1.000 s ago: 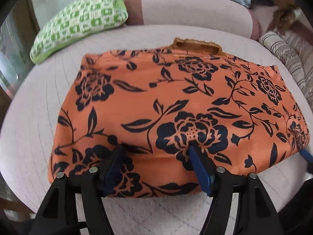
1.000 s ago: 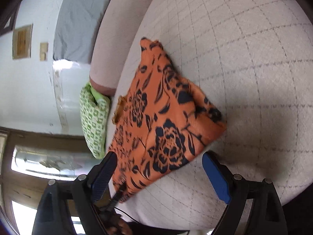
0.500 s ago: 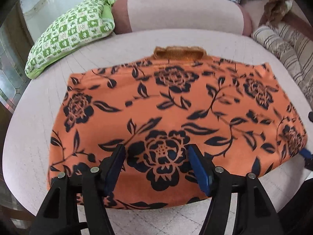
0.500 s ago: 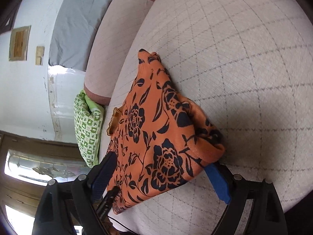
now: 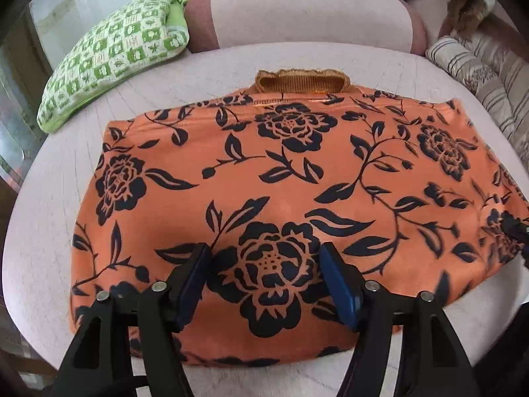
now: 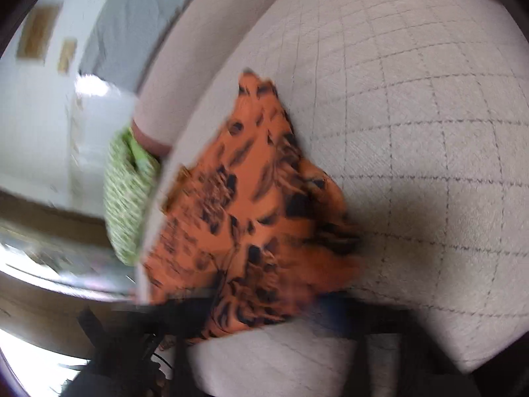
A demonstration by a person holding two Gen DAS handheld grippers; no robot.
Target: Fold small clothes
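An orange garment [image 5: 281,172] with black flowers lies folded flat on the pale quilted seat [image 5: 49,231], its ribbed collar at the far edge. My left gripper [image 5: 264,251] hovers over the garment's near edge; its jaws are opening, and a black flower in the print lies beneath the gap, unpinched. The right gripper [image 5: 517,231] shows at the garment's right corner. In the blurred right wrist view the garment [image 6: 248,215] runs down into the right gripper [image 6: 274,301], which is shut on that corner.
A green checked pillow [image 5: 115,63] lies at the far left of the seat. A pink backrest cushion [image 5: 314,13] runs along the back, with grey cloth [image 6: 142,23] draped over it. Striped cushions [image 5: 479,76] sit at the right.
The right gripper's jaws, wide apart around the garment's corner before, have closed on it, and its view has blurred. The left gripper has slid a little to the right along the near edge.
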